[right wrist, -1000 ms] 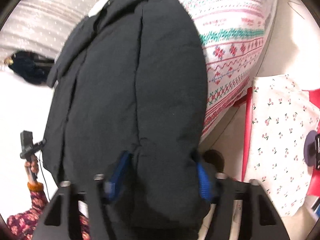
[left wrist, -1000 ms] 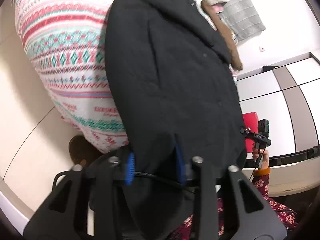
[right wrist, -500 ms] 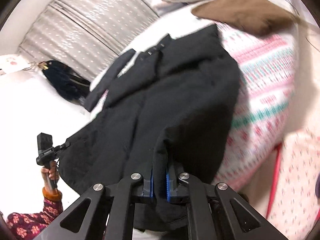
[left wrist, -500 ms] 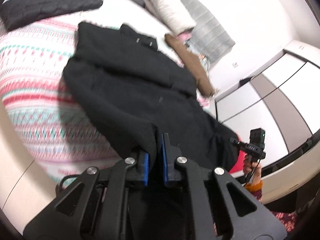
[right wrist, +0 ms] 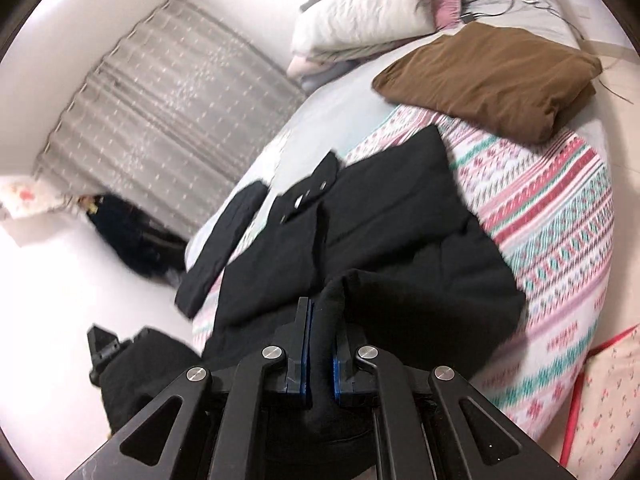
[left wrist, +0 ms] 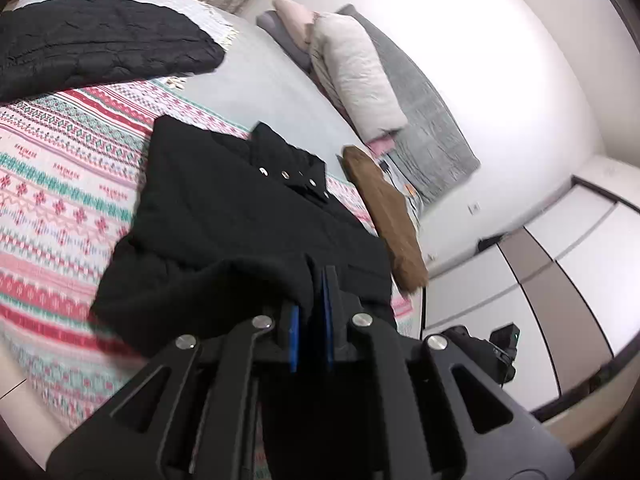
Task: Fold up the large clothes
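Evidently the hem-to-collar fold is under way: the left gripper and right gripper each pinch the near hem of the one black coat, which lies on the patterned blanket. Next, carry both corners far toward the collar together. Counted: one brown garment, perhaps two pillows, blurred.

Your coat lies flat on the blanket, collar end away from you, hem end bunched up nearest you. L gripper and R gripper both sit at that hem w/ fabric between the pads. Folded garment on the bed beyond the coat's right side. Pillows behind it, at the headboard end.
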A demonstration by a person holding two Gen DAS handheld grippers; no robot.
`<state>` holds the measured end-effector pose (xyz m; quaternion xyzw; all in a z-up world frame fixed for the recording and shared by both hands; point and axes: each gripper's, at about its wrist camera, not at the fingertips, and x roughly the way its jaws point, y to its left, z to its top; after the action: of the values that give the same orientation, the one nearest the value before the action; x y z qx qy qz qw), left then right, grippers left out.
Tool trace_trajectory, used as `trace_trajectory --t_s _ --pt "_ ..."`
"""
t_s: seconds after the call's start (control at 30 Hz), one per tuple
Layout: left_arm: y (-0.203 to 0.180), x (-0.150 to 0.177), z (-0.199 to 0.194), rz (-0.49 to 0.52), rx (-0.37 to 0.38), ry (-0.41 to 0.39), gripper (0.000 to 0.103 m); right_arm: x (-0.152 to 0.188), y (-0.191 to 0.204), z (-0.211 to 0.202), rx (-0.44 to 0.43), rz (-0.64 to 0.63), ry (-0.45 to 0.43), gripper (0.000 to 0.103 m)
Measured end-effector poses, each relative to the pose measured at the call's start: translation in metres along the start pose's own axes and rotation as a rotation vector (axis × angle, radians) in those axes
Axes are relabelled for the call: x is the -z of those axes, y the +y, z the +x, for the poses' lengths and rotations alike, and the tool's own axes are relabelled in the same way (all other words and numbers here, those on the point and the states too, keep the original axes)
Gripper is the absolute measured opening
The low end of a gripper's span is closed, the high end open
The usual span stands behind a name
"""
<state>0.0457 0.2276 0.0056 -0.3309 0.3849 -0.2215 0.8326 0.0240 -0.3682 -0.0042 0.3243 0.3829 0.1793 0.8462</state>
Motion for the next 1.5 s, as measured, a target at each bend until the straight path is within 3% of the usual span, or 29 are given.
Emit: trace_trajectory --t_s 0.27,0.37,0.47,0.53,0.6,0.63,0.67,0.77,0.87,1.1,1.2,1.27,1.3,1.33,1.37,1.4,1.5 --pt "0.052 -0.040 0.025 -0.142 -0.051 -0.074 0.011 -0.058 -0.048 0.029 0.059 0.162 -0.088 0.007" --pt "0.080 -0.047 0.047 -0.209 -0.086 -0.043 0.012 -0.072 -0.063 0.042 0.054 0.190 -0.100 0.007" --pt "0.093 -0.049 0.070 -0.209 -0.147 0.012 0.016 -0.081 -0.075 0.067 0.051 0.216 -0.068 0.010" --pt "0.097 -0.051 0.076 -0.209 -0.189 0.026 0.041 -0.085 -0.082 0.084 0.079 0.225 -0.040 0.019" --pt "0.099 -0.053 0.070 -0.201 -0.155 0.000 0.057 -0.089 -0.089 0.093 0.096 0.241 -0.022 0.036" --pt "0.099 -0.055 0.065 -0.190 -0.135 -0.013 0.066 -0.090 -0.093 0.095 0.090 0.245 -0.018 0.052" --pt "0.098 -0.057 0.060 -0.181 -0.129 -0.026 0.070 -0.091 -0.096 0.093 0.076 0.246 -0.031 0.060" --pt "0.093 -0.062 0.042 -0.106 -0.151 -0.072 0.075 -0.093 -0.099 0.082 0.051 0.204 -0.089 0.062" --pt "0.089 -0.060 0.040 -0.021 -0.208 -0.062 0.077 -0.092 -0.103 0.081 0.075 0.170 -0.082 0.063" --pt "0.088 -0.032 0.096 0.192 -0.387 0.116 0.078 -0.075 -0.106 0.121 0.227 0.082 0.030 0.065" --pt "0.077 -0.035 0.117 0.285 -0.418 0.122 0.078 -0.076 -0.098 0.139 0.298 -0.011 0.025 0.065" --pt "0.073 -0.042 0.129 0.295 -0.412 0.119 0.075 -0.079 -0.089 0.149 0.332 -0.067 0.014 0.063" --pt "0.070 -0.048 0.135 0.292 -0.418 0.110 0.063 -0.080 -0.084 0.153 0.352 -0.096 -0.002 0.057" --pt "0.069 -0.050 0.137 0.298 -0.428 0.097 0.028 -0.082 -0.077 0.156 0.367 -0.137 -0.026 0.030" --pt "0.066 -0.057 0.139 0.291 -0.407 0.097 0.013 -0.083 -0.072 0.157 0.373 -0.156 -0.038 0.011" --pt "0.063 -0.060 0.137 0.279 -0.387 0.091 0.008 -0.086 -0.066 0.156 0.369 -0.159 -0.058 0.011" --pt "0.044 -0.071 0.117 0.298 -0.361 -0.043 0.007 -0.098 -0.052 0.140 0.372 -0.190 -0.169 0.007"
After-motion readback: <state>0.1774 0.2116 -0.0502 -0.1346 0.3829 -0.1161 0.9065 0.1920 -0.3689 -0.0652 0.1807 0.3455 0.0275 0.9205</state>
